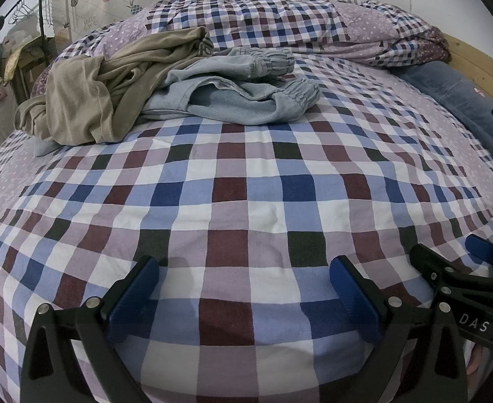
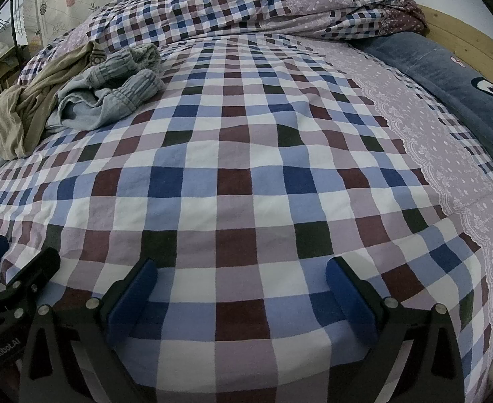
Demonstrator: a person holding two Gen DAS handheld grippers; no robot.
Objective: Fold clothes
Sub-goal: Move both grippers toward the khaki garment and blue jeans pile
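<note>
1. Blue-padded fingers of the left gripper (image 1: 244,294) sit nearest the lens, spread wide with nothing between them but the checked bedsheet (image 1: 246,201) just below.
2. Off to the right of those jaws, the right gripper (image 1: 474,262) shows at the frame edge; in its own view the right gripper (image 2: 243,294) is equally wide open and empty, hovering low over the same sheet, with the left tool's black frame just to the left of its jaws.
3. Well ahead of both sets of jaws and off to the left lies the clothes pile: a light blue garment with elastic cuffs (image 1: 246,97) crumpled on the sheet, and a khaki garment (image 1: 88,100) bunched against its left side, partly overlapping it.
4. Further ahead still, a rolled checked quilt (image 1: 280,23) runs across the bed; a dark blue blanket (image 1: 464,97) lies far to the right.
5. Nothing looks folded yet, so I judge this the opening step: choosing and fetching a garment.
6. Next, both grippers likely need to travel forward and left, pinch the blue garment by an edge or cuff, and drag it onto the bare sheet directly ahead of the jaws for spreading flat.
</note>
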